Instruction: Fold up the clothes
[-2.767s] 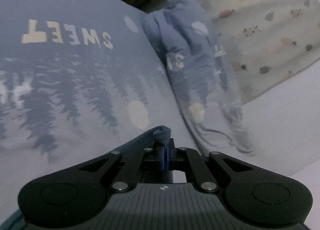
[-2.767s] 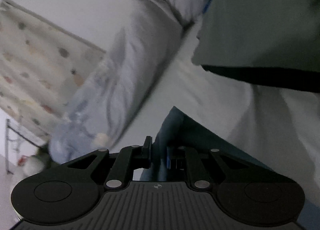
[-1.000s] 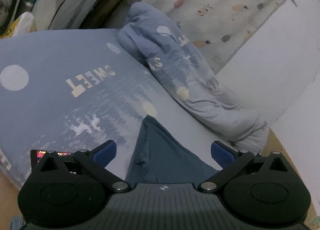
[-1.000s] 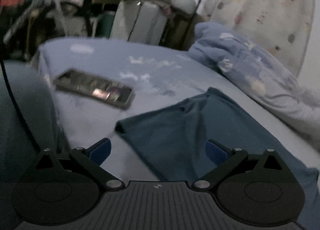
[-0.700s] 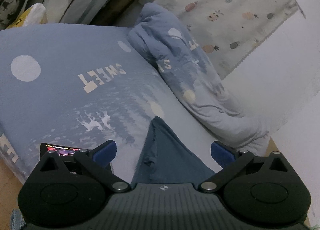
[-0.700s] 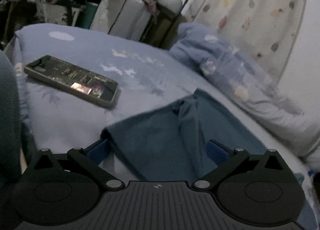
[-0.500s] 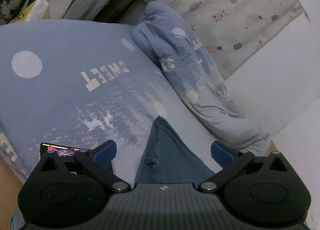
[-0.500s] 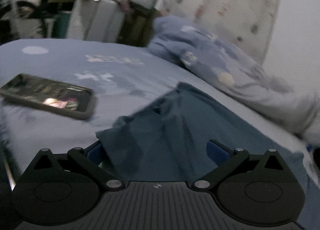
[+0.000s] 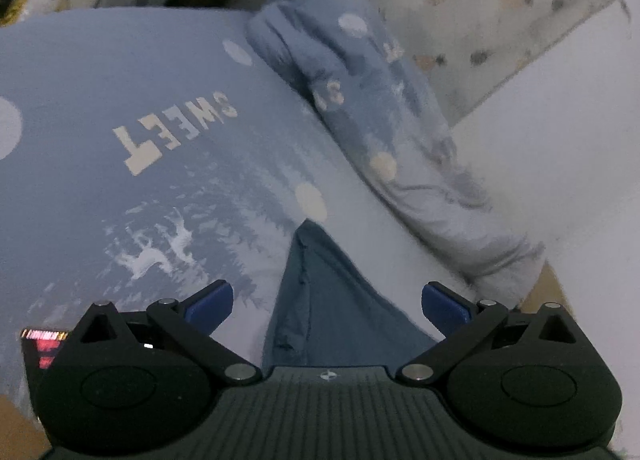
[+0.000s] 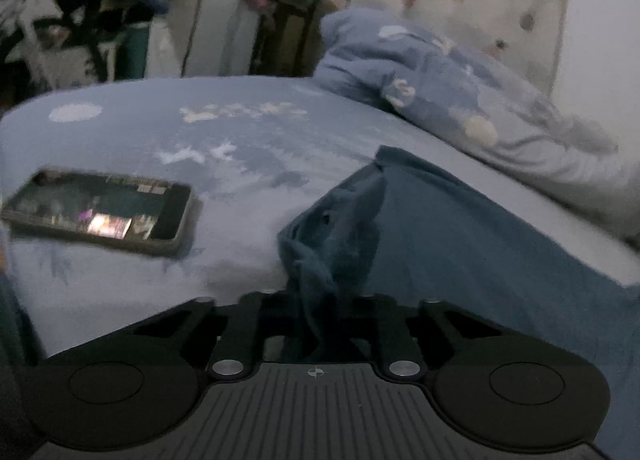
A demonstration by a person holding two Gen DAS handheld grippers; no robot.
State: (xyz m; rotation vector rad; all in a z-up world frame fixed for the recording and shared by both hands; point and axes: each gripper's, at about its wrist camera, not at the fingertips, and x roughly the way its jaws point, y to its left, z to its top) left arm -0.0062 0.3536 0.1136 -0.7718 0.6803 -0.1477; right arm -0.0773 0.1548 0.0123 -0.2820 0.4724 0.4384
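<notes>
Here the right gripper (image 10: 316,300) has its fingers drawn together on a bunched edge of the dark blue garment (image 10: 460,244), the cloth gathered into a rumpled twist that rises out of the pinch. From there the fabric spreads away to the right across the bed (image 10: 240,148), mostly flat, with a raised fold running up to a pointed corner.

The left gripper (image 9: 324,300) stands wide apart and holds nothing; its blue fingertips (image 9: 208,300) sit on either side of the same dark blue garment (image 9: 320,300), which tapers to a point ahead of them. A seam or crease runs along the cloth from that point back toward the gripper.

The bed (image 9: 100,72) is covered in a pale blue sheet printed with darker trees, white deer, pale dots and the word "SWEET" (image 9: 176,132) in cream block letters, seen upside down from the left wrist. A rumpled duvet (image 9: 380,120) in the same print lies along the far side, just beside the garment; its lettering is too creased to read. A phone (image 10: 100,216) with a lit screen lies on the sheet to the left of the garment, apart from it. A patterned curtain (image 9: 480,0) hangs behind.
</notes>
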